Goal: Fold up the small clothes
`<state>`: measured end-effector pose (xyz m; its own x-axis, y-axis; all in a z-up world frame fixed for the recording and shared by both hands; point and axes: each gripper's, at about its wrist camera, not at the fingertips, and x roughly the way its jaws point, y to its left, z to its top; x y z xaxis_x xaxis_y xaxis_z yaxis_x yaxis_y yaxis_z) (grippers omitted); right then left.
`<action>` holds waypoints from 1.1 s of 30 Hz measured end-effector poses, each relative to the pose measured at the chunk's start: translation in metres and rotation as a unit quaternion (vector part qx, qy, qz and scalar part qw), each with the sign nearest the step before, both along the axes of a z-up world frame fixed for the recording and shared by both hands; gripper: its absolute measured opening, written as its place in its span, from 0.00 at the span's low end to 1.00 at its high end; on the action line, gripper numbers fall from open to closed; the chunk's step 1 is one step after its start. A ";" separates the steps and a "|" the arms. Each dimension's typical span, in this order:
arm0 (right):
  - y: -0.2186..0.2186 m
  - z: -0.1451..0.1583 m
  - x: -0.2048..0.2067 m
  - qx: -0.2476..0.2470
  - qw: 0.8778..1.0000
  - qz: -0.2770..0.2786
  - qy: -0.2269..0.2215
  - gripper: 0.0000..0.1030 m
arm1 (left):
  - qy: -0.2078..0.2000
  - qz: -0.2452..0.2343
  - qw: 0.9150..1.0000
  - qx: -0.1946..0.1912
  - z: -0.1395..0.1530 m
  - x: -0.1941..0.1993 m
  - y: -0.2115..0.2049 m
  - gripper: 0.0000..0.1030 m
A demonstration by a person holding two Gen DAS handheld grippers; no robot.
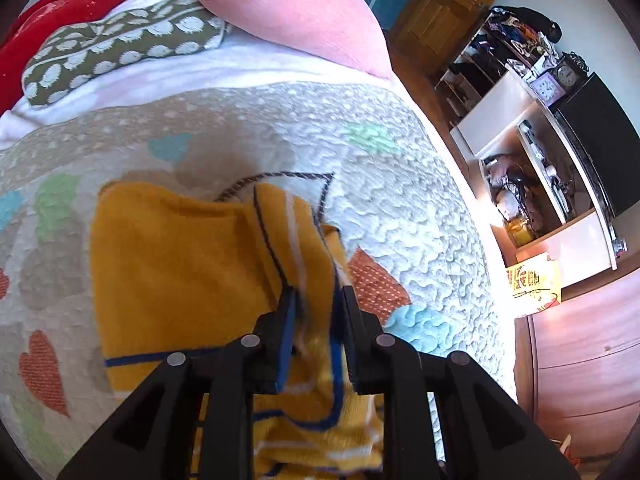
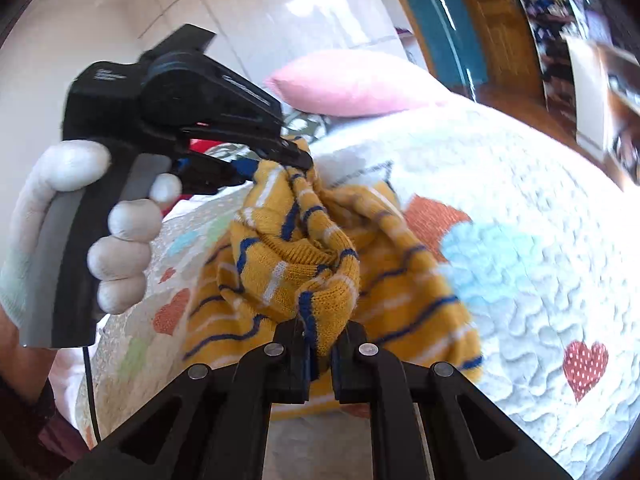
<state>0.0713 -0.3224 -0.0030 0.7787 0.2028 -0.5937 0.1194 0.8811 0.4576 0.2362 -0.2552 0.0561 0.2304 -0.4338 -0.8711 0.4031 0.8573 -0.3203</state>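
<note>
Sweater (image 2: 304,256): mustard knit, blue and white stripes; bunched, partly lifted off quilt (image 2: 540,240). Right gripper (image 2: 320,332): jaws clamped on a fold. Left gripper (image 2: 298,160): jaws pinch another edge, apparently tight; gloved hand (image 2: 80,220) holds it. Pink pillow (image 1: 288,8) behind.

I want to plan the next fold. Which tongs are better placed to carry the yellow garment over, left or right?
Neither alone. The left tongs and right tongs both pinch the striped yellow garment, lifted off the quilt, so I would move both together.
</note>
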 end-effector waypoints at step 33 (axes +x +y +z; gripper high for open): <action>-0.042 0.003 0.074 -0.063 0.988 -0.002 0.138 0.37 | -0.050 0.034 0.998 0.036 -0.034 -0.142 0.122 0.47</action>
